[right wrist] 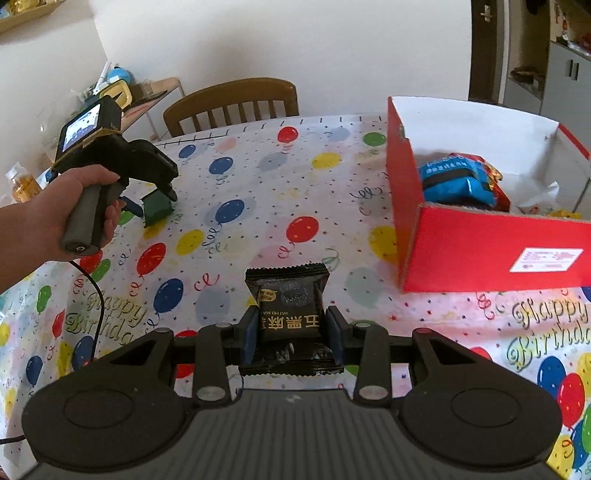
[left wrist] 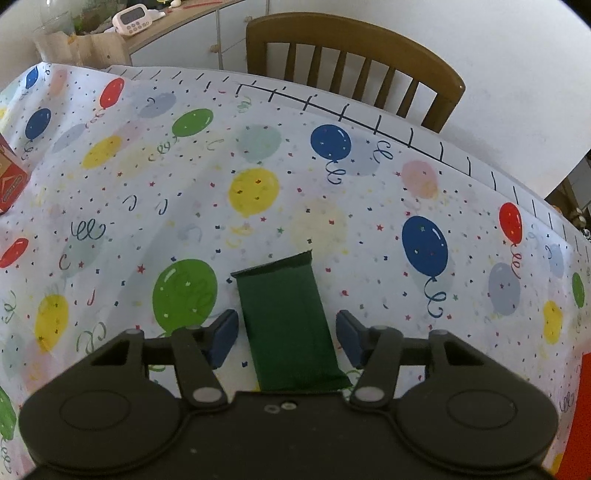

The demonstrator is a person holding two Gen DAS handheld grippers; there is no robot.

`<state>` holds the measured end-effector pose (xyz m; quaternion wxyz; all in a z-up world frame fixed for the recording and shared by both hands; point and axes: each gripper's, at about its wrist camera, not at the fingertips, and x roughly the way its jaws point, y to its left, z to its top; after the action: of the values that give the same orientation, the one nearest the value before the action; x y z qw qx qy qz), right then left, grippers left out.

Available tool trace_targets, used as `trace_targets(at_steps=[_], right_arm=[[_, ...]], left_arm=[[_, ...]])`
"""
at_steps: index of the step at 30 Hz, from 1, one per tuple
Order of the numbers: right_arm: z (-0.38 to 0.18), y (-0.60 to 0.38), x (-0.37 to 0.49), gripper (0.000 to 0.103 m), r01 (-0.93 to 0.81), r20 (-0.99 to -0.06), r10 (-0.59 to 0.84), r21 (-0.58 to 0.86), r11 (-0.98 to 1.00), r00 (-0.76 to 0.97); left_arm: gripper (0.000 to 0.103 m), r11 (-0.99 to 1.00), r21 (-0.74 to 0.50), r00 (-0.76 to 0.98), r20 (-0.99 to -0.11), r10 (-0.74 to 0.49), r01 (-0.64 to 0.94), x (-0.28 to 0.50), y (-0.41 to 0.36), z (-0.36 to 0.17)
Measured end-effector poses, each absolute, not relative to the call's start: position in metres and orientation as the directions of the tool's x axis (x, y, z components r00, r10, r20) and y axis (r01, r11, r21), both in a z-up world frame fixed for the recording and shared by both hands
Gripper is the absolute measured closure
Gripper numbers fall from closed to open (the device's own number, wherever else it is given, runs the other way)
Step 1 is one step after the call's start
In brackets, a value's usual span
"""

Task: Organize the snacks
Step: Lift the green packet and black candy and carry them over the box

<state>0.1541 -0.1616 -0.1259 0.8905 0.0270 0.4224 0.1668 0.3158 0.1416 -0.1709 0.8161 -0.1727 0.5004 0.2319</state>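
Right gripper point(right wrist: 293, 338) is pinching a black snack packet point(right wrist: 290, 314) between its two blue pads, both pads pressing on the packet's sides; packet is hanging above the tablecloth point(right wrist: 258, 184), its printed face toward the camera and its crimped top edge pointing away. Left gripper point(left wrist: 287, 334) is standing with jaws spread, a dark green packet point(left wrist: 286, 325) lying flat on the cloth between the pads; a gap is showing on each side, wider on the right, so neither pad is pressing it. In the right wrist view a hand point(right wrist: 79, 208) is gripping the left tool's grey handle at the far left of the table, the green packet sitting under its tip. Red box point(right wrist: 491, 243) is sitting open on the right side of the table, near the black packet but apart from it; a blue packet point(right wrist: 452, 181) is lying inside on top of a red one point(right wrist: 496, 184). Wooden chair point(right wrist: 232, 107) is standing behind the table's far edge. A small white timer point(left wrist: 132, 19) is resting on a counter beyond the table, seen from the left wrist.
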Motion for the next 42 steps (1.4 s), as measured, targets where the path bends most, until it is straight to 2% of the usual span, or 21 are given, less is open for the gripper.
trace_targets(at_steps=[3, 11, 20, 42], right_arm=[[-0.125, -0.164, 0.151, 0.065, -0.268, -0.744, 0.314, 0.187, 0.945, 0.589], [-0.118, -0.176, 0.146, 0.065, -0.254, -0.735, 0.302, 0.181, 0.950, 0.608], [-0.107, -0.198, 0.148, 0.065, -0.241, -0.715, 0.299, 0.186, 0.952, 0.631], [-0.065, -0.292, 0.167, 0.065, -0.269, -0.622, 0.310, 0.162, 0.949, 0.720]], left_arm=[[0.057, 0.837, -0.045, 0.401, -0.891, 0.214, -0.545, 0.313, 0.141, -0.170], [0.059, 0.854, -0.054, 0.422, -0.884, 0.200, -0.517, 0.297, 0.143, -0.166], [0.059, 0.912, -0.053, 0.483, -0.860, 0.166, -0.407, 0.265, 0.116, -0.140], [0.059, 0.982, -0.113, 0.621, -0.783, 0.008, -0.154, 0.213, -0.042, -0.050]])
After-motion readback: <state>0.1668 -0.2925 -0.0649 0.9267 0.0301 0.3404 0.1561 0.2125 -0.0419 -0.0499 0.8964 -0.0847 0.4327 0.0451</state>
